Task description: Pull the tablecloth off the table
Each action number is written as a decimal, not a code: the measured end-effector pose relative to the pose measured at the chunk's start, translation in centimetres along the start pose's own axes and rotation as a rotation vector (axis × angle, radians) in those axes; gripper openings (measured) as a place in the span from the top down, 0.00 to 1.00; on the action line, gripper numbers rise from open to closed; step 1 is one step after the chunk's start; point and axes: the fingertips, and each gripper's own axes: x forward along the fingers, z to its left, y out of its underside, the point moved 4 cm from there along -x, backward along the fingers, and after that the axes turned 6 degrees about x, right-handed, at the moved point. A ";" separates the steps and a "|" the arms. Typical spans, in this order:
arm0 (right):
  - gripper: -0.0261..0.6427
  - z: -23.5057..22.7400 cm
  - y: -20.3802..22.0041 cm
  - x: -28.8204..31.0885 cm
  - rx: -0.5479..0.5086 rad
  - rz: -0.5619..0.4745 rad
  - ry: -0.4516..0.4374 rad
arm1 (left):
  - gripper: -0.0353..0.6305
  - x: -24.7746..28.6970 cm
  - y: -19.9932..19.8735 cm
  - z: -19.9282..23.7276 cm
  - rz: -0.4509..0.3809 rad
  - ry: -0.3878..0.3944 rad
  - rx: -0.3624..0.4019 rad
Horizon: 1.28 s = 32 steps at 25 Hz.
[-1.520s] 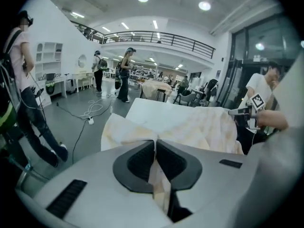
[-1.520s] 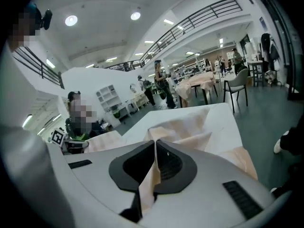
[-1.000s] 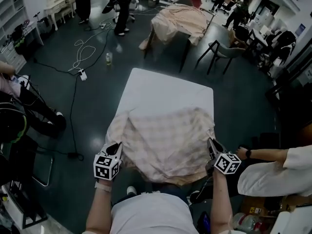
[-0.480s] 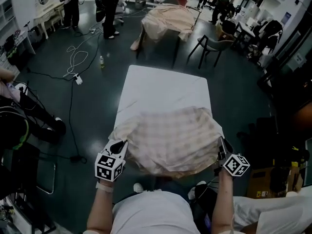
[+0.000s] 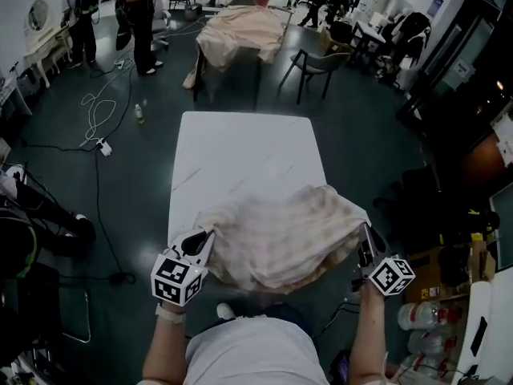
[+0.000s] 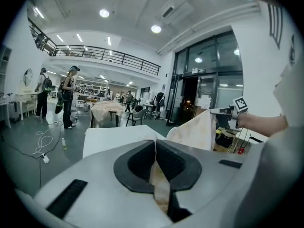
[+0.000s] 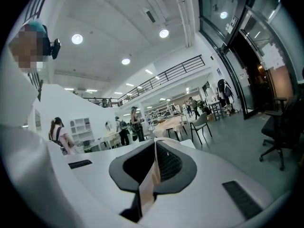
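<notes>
A pale checked tablecloth (image 5: 280, 235) lies bunched over the near end of a white table (image 5: 240, 155), whose far two thirds are bare. My left gripper (image 5: 200, 241) is shut on the cloth's near left corner, and the fabric (image 6: 159, 186) shows pinched between its jaws. My right gripper (image 5: 366, 243) is shut on the near right corner, with a strip of cloth (image 7: 149, 182) caught between its jaws. The cloth sags between the two grippers past the table's near edge. In the left gripper view the cloth (image 6: 197, 132) rises toward the right gripper (image 6: 223, 112).
A second table draped in a beige cloth (image 5: 232, 30) stands behind, with a chair (image 5: 317, 62) to its right. Cables and a power strip (image 5: 104, 147) lie on the dark floor at left. People stand at the far left (image 5: 140, 14). Boxes and bottles (image 5: 425, 315) sit at lower right.
The cloth has slid further toward me, baring more of the white table. Both grippers keep their hold on its corners, and the view has shifted back and to the right.
</notes>
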 end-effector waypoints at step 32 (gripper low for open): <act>0.92 -1.3 -12.3 -10.5 -0.243 -0.287 0.144 | 0.92 13.1 -15.3 -14.4 -0.239 0.165 0.138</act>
